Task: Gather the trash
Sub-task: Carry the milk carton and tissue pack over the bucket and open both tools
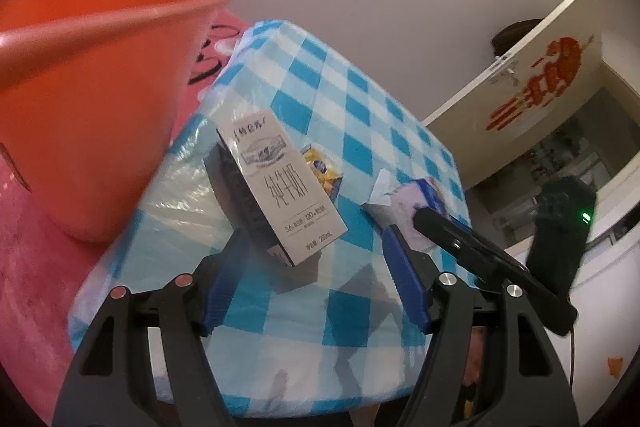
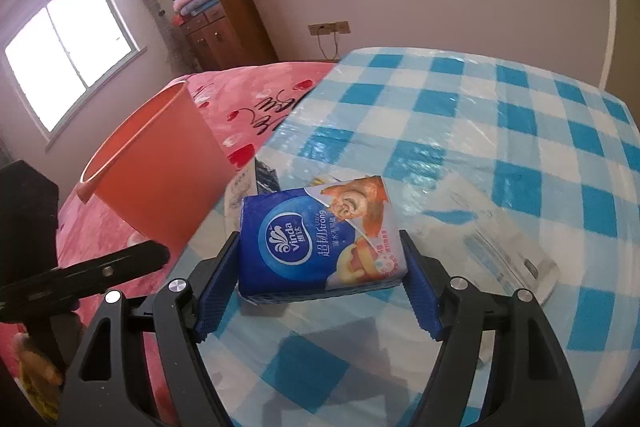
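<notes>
**Carton and tissue pack between your jaws on the checked bench**

On the far left, the orange bin stands on the pink bed, just beside the bench with its blue-and-white checked cover. Your left hand-held gripper is spread, its blue pads on either side of the near end of the milk carton; the left pad sits close against the carton's dark side, the right pad stands clear of it. The carton lies flat on the bench, pointing toward the bin. Just behind it lies a yellow wrapper, partly hidden. Further right lies the tissue pack, flat on the bench. Your right hand-held gripper straddles it, a blue pad at each side of the pack; whether the pads press on it or only flank it, you cannot tell from these views.
</notes>
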Tool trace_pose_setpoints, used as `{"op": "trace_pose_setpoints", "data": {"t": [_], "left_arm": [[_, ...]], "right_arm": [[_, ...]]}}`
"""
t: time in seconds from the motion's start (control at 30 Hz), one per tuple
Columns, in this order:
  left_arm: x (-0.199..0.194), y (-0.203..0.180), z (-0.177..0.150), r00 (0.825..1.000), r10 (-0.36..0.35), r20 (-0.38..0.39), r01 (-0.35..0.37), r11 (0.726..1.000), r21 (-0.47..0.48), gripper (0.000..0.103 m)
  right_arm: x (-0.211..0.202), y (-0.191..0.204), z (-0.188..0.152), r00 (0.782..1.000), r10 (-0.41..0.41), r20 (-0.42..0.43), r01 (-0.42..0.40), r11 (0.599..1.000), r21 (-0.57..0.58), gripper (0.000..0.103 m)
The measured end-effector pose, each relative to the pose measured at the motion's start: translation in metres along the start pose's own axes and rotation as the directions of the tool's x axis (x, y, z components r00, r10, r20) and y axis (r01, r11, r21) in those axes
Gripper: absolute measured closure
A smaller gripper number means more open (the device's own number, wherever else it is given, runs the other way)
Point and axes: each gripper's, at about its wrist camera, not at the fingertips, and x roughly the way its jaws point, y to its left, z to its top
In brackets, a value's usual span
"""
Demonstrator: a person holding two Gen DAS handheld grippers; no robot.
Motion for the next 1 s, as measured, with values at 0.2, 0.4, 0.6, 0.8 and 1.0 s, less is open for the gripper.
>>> {"op": "trace_pose_setpoints", "data": {"t": [0.2,0.4,0.6,0.8,1.0], "left_arm": [[0.036,-0.004,0.001,0.995,0.099,-0.011,-0.100,0.993,-0.061,0.034],[0.061,-0.001,0.014,0.983,0.185,-0.013,-0.185,0.977,-0.107,0.033],[0.082,-0.006,0.025,0.971,0.237,-0.032,-0.239,0.968,-0.083,0.029],[0.098,-0.009,0.031,0.956,0.290,-0.042,-0.292,0.954,-0.064,0.027],[0.100,-0.008,0.033,0.955,0.293,-0.038,-0.294,0.955,-0.048,0.038]], "right_arm": [[-0.004,-0.014,-0.014,1.000,-0.012,0.002,0.012,1.000,0.010,0.028],[-0.007,-0.031,-0.024,1.000,0.014,0.006,-0.015,0.999,0.043,0.028],[-0.006,-0.043,-0.028,0.999,0.041,0.008,-0.041,0.997,0.066,0.028],[-0.002,-0.053,-0.032,0.998,0.055,0.001,-0.055,0.995,0.086,0.028],[0.000,-0.060,-0.036,0.998,0.065,-0.004,-0.064,0.992,0.108,0.028]]}}
